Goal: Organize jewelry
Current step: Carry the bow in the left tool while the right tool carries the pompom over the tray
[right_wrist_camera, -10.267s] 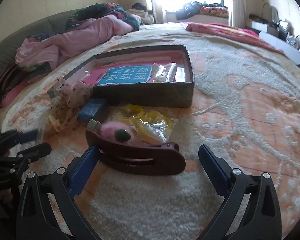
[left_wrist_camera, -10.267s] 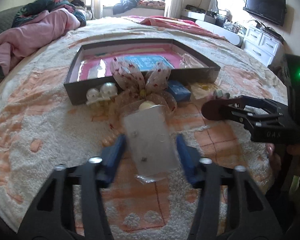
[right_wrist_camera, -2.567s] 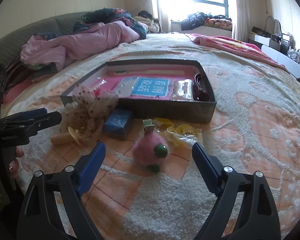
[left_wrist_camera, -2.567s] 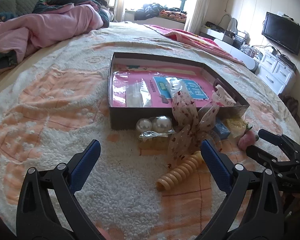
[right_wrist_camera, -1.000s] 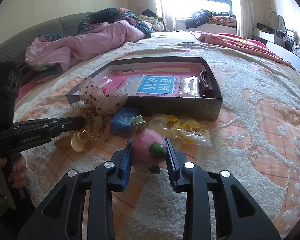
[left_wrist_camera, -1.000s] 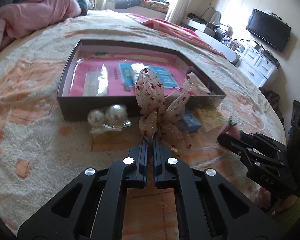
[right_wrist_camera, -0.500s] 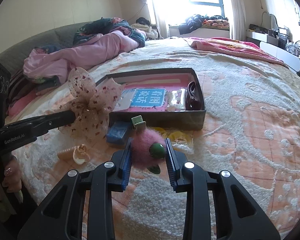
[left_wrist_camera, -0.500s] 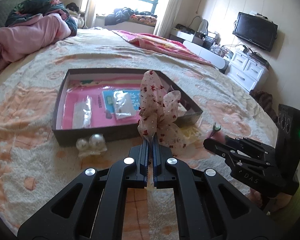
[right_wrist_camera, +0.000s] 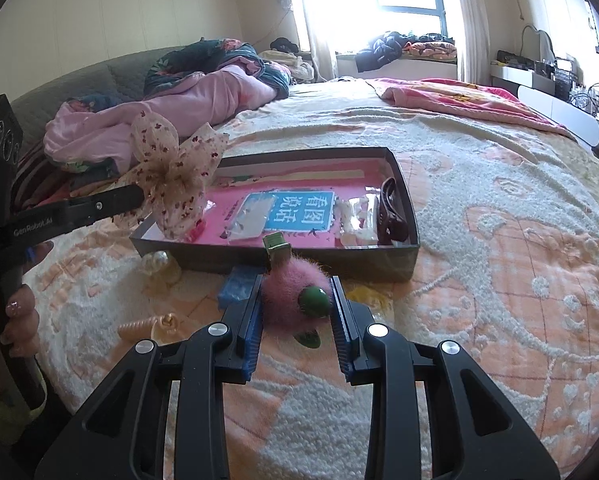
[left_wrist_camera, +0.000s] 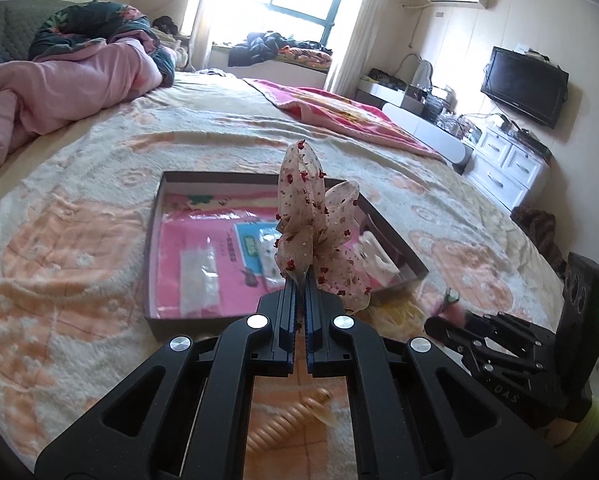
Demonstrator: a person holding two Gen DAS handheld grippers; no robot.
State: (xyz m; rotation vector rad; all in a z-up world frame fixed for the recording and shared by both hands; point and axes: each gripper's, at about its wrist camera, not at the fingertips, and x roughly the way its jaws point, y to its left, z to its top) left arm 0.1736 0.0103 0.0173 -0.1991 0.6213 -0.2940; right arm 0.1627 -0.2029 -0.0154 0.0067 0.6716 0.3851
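Note:
My left gripper [left_wrist_camera: 298,280] is shut on a sheer bow hair clip with red dots [left_wrist_camera: 319,236] and holds it above the near edge of the dark shallow box [left_wrist_camera: 149,248] with a pink lining. The bow also shows in the right wrist view [right_wrist_camera: 175,176], at the box's left corner [right_wrist_camera: 139,240]. My right gripper [right_wrist_camera: 296,292] is shut on a pink fluffy hair clip with a green bead [right_wrist_camera: 295,296], held above the blanket just in front of the box. A brown claw clip [right_wrist_camera: 391,212] and small plastic bags [left_wrist_camera: 199,276] lie in the box.
On the blanket in front of the box lie a peach spiral hair tie [left_wrist_camera: 287,424], a pearl piece in a bag [right_wrist_camera: 157,264], a blue packet [right_wrist_camera: 235,284] and a yellow bagged item [right_wrist_camera: 367,294]. A pink quilt [left_wrist_camera: 59,84] is heaped at the far left.
Both grippers have risen with their clips. The left has carried the bow forward over the box's near edge; the right has brought the pink clip closer to the box front.

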